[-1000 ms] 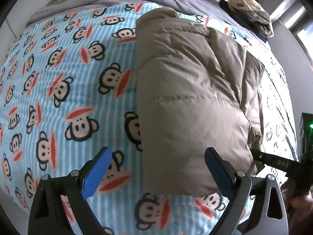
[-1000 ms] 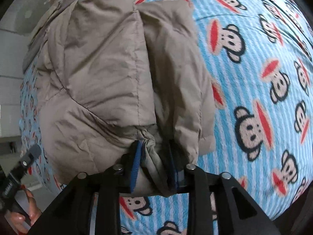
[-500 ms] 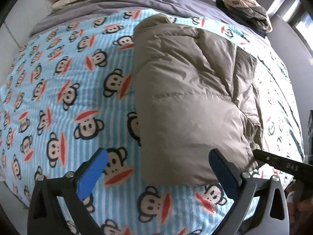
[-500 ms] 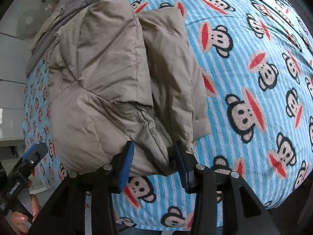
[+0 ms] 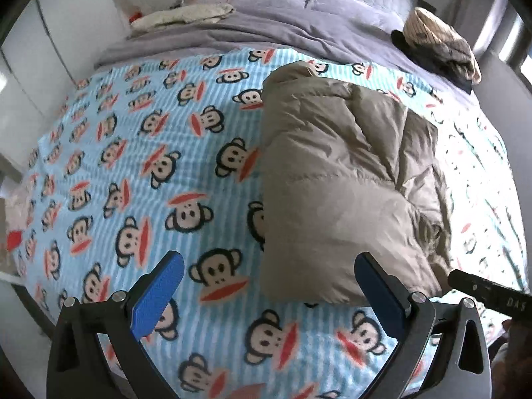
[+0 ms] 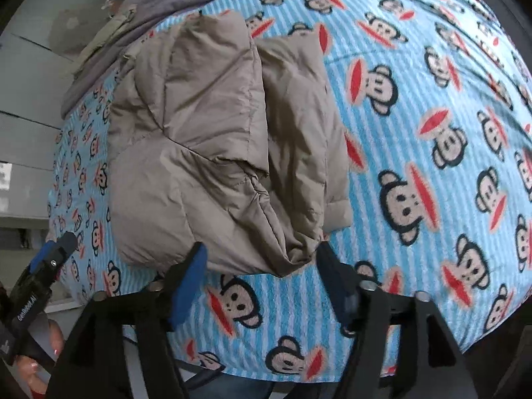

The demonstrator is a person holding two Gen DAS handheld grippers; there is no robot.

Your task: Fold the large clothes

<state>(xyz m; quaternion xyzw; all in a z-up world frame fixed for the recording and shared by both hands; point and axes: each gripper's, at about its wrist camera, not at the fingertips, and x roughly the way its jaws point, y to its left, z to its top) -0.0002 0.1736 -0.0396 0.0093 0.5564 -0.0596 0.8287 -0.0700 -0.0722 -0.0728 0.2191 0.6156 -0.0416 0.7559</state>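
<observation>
Both wrist views: we see soft, even daylight. In the left view, glare washes out the blanket [image 5: 478, 179] at right, nearest a bright window strip [image 5: 512, 46]. The jacket [image 6: 212, 153] carries gentle shadows in its folds. Fisheye bending curves the bed outward; dark vignetting rings every corner. Slight blur softens the frame edges.
</observation>
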